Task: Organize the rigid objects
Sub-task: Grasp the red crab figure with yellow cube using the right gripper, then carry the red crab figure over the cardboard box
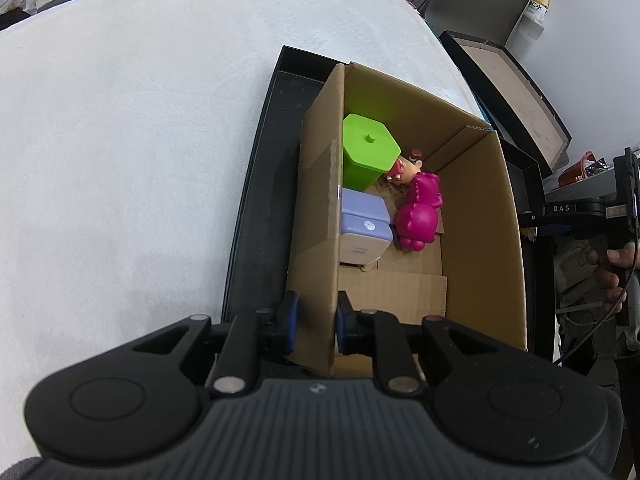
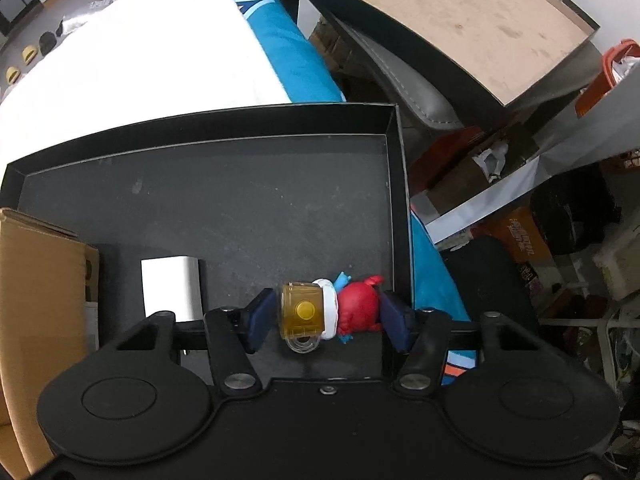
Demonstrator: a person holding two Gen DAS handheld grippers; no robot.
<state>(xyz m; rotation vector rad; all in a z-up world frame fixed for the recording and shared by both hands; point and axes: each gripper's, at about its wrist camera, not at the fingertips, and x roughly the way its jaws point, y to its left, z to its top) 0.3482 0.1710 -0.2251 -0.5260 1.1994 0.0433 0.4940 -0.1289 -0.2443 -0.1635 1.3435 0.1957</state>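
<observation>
My left gripper [image 1: 316, 320] is shut on the near left wall of a cardboard box [image 1: 320, 208] that stands in a black tray [image 1: 256, 184]. Inside the box are a green hexagonal container [image 1: 368, 148], a lilac-lidded white box [image 1: 364, 228], a magenta toy figure [image 1: 418, 212] and a small doll head [image 1: 408, 168]. In the right wrist view my right gripper [image 2: 326, 316] is closed on a toy figure [image 2: 332, 310] with an amber base, white collar and red body, held just above the tray floor [image 2: 260, 200]. A white block [image 2: 172, 288] lies to its left.
The tray sits on a white cloth-covered table [image 1: 140, 140]. The cardboard box edge [image 2: 36, 280] shows at the left of the right wrist view. A blue cloth [image 2: 288, 52] and a large dark lid with brown lining [image 2: 460, 20] lie beyond the tray; clutter fills the right.
</observation>
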